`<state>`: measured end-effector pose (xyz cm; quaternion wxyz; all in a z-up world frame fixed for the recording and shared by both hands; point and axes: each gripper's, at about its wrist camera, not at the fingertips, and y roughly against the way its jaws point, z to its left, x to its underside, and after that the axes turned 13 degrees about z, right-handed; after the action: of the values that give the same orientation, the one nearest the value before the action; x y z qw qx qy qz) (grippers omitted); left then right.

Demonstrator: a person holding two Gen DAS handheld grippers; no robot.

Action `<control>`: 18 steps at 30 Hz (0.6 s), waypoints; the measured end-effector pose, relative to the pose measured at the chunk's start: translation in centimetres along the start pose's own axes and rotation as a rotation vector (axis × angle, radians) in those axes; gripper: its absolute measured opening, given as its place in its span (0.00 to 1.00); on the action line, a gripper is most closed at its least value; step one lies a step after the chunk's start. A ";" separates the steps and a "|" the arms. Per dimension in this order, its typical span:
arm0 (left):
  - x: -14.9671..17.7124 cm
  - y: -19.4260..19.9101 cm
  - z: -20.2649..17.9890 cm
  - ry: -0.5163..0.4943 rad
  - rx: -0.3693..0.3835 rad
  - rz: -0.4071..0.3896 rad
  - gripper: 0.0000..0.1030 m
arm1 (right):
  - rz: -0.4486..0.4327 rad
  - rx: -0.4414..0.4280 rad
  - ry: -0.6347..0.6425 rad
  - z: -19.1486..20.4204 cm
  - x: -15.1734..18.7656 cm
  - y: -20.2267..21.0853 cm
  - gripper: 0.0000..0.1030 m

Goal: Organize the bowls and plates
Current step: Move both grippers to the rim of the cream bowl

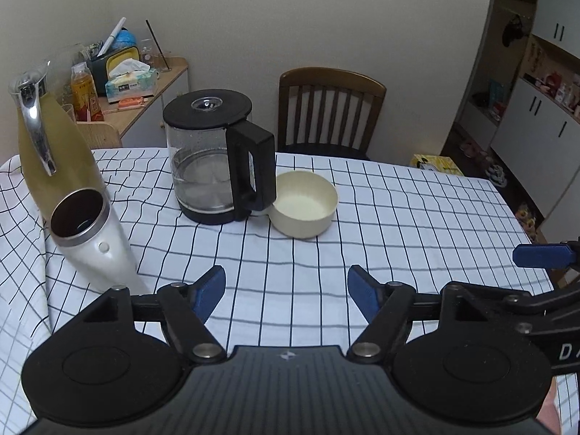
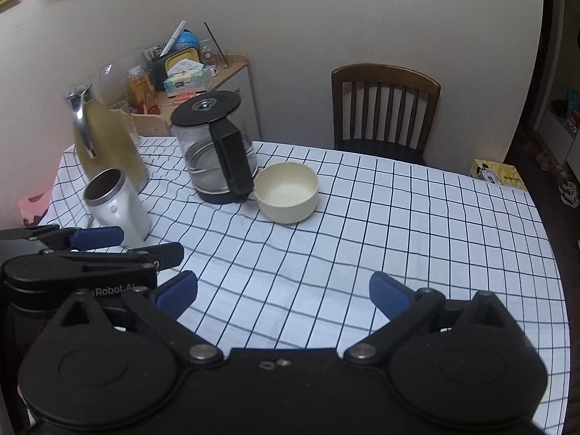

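Checked white cloth over table (image 2: 362, 224), wooden chair (image 2: 384, 108) by wall. Cream bowl (image 2: 286, 192) touching glass kettle (image 2: 217, 152), well ahead of left fingers (image 1: 214, 286) and right fingers (image 2: 177, 291); both pairs spread wide, empty.

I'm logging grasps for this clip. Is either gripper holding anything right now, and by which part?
Nothing is held. The left gripper and right gripper both stand open over bare tablecloth, well short of the cream bowl.

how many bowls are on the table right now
1. The cream bowl sits on the checked cloth, right beside the glass kettle, near the table's middle. No plates show; something could be hidden behind the kettle or jug.
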<state>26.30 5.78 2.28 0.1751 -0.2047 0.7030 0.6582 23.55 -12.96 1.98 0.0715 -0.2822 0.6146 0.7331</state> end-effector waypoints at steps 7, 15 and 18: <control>-3.6 -4.6 -0.9 0.057 -0.042 0.011 0.72 | 0.019 0.014 -0.019 -3.7 -4.8 -4.0 0.99; -6.7 -10.2 -0.9 0.122 -0.083 0.037 0.72 | 0.060 0.029 -0.050 -6.2 -10.0 -10.0 0.98; -7.4 -12.2 -1.0 0.136 -0.095 0.051 0.72 | 0.071 0.021 -0.064 -6.9 -11.5 -12.2 0.96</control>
<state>38.95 4.61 -4.25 0.1003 -0.2389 0.6864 0.6795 40.85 -13.86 -3.32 0.0681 -0.2359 0.6292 0.7375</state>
